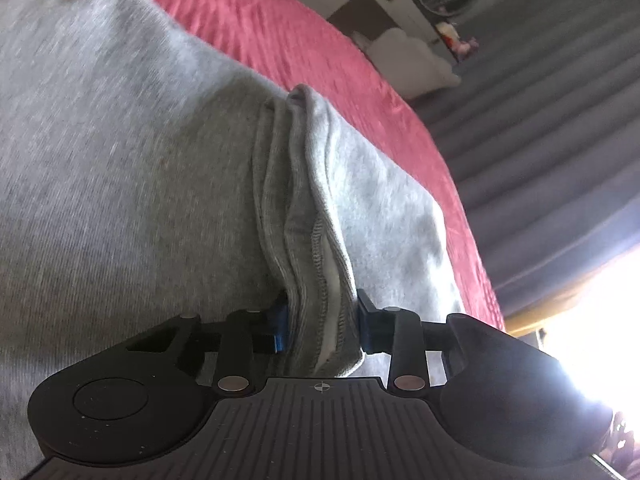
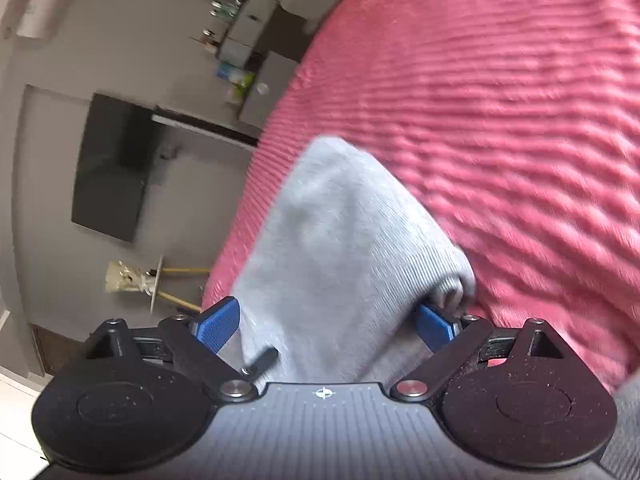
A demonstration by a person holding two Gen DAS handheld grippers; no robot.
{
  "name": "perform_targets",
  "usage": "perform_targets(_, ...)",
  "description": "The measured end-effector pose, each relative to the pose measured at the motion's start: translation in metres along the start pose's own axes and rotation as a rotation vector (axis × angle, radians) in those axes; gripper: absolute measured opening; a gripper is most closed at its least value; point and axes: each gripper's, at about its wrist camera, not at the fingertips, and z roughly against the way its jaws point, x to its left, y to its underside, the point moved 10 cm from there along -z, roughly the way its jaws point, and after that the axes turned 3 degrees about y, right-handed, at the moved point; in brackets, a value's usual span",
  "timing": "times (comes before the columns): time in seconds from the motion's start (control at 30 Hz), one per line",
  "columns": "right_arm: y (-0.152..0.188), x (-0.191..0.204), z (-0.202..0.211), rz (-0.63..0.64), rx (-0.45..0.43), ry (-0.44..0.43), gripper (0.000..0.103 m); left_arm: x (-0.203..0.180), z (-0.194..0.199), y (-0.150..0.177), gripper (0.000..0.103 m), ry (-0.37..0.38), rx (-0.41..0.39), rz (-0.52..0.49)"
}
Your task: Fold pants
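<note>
No readable text, brand, label or number shows in either view. The only sign is a small white crosshair mark, a circle crossed by two lines, printed on the ribbed body of the left gripper and likewise on that of the right gripper, at the middle of the near edge. The packages on the far shelves are too blurred to read.
</note>
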Motion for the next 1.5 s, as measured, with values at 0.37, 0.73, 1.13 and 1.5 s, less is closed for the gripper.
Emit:
perform_targets(0.37, 0.002, -0.009, 0.002, -0.033, 0.055, -0.027, 0.093, -0.016, -0.02, -0.003, 0.061, -0.029, -0.002, -0.119)
perform_targets(0.73, 0.014, 0.005, -0.002, -0.007, 0.087, -0.059, 0.093, -0.005, -0.008, -0.014, 0.016, 0.07, -0.033, 0.064)
perform_targets(1.13, 0.012, 0.011, -0.004, 0.134, 0.011, 0.078, 0.093, -0.009, 0.008, -0.019, 0.016, 0.047, -0.043, 0.049)
perform_targets(1.5, -0.006, 0.004, -0.011, 0.134, -0.046, 0.098, 0.091, -0.014, 0.003, -0.014, 0.016, -0.044, -0.026, -0.014)
